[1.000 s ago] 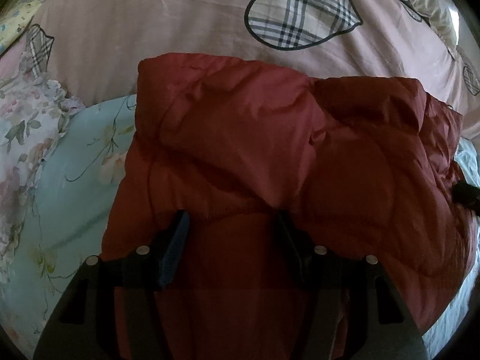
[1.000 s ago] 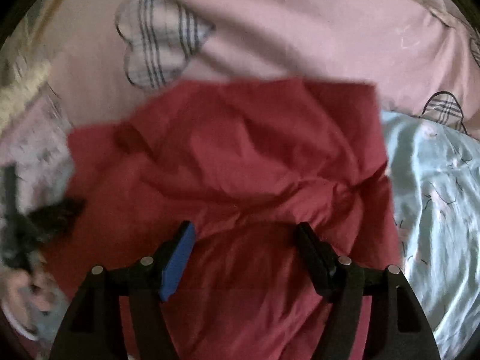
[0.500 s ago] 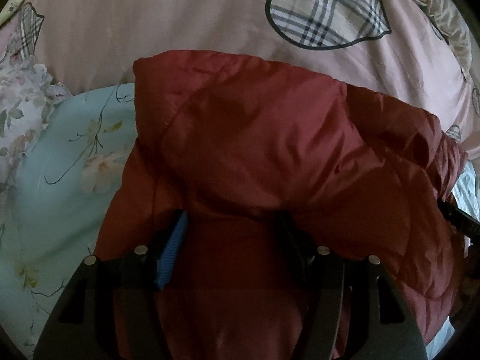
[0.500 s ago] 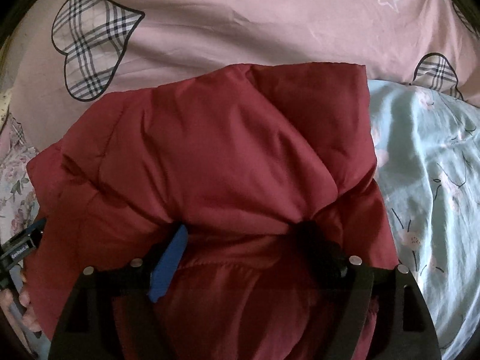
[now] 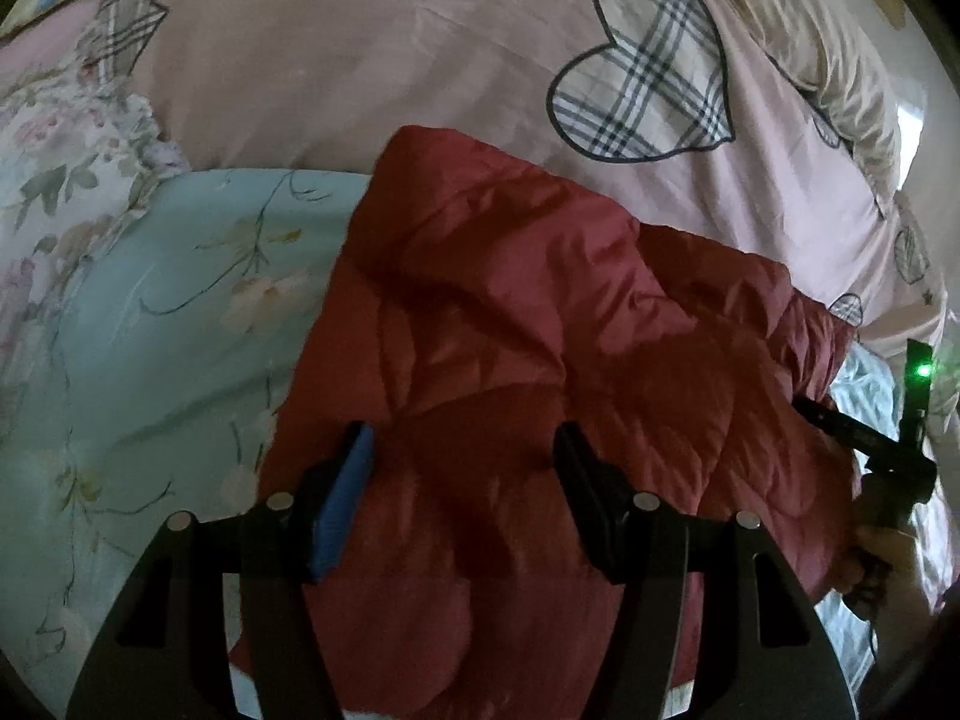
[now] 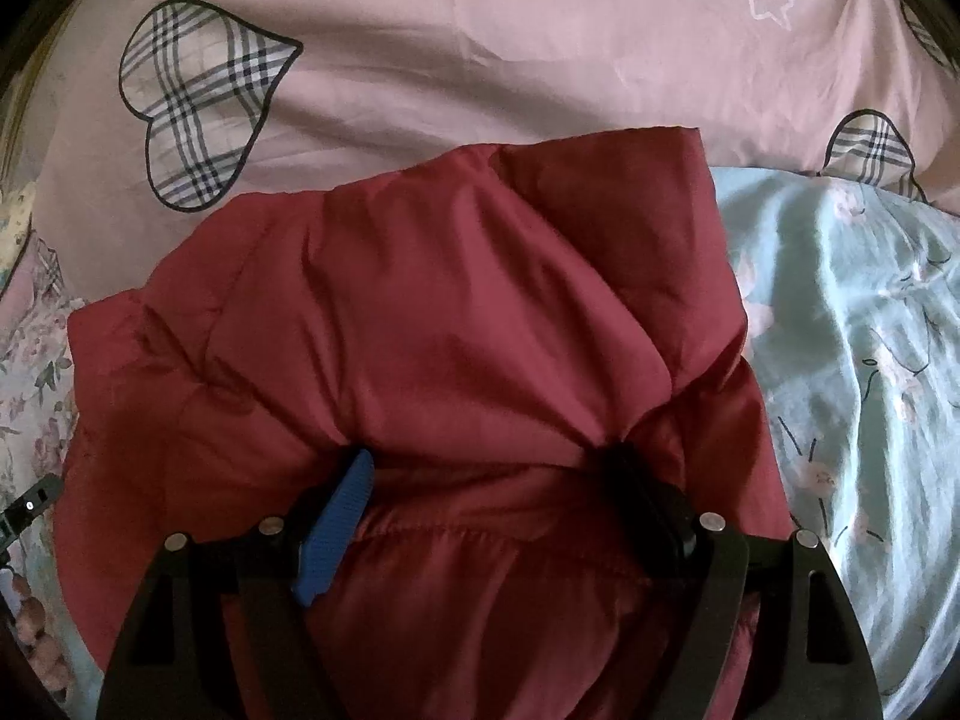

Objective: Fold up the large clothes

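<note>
A dark red padded jacket (image 5: pixel 528 324) lies folded over on the bed, also filling the right wrist view (image 6: pixel 432 324). My left gripper (image 5: pixel 462 450) is open above the jacket's left part, its fingertips clear of the cloth fold. My right gripper (image 6: pixel 492 468) is open over the jacket's right part, with its fingertips tucked under the edge of the top fold. The right gripper also shows at the right edge of the left wrist view (image 5: pixel 864 432), beside the jacket.
The jacket rests on a light blue floral sheet (image 5: pixel 150 312) (image 6: pixel 852 324). Behind it lies a pink duvet (image 5: pixel 360 42) (image 6: pixel 480 42) with plaid hearts. A floral pillow (image 5: pixel 54 138) lies at the left.
The left gripper has drawn back and to the left, so its fingertips have come out from under the fold. The right gripper has stayed at the fold; the jacket has settled.
</note>
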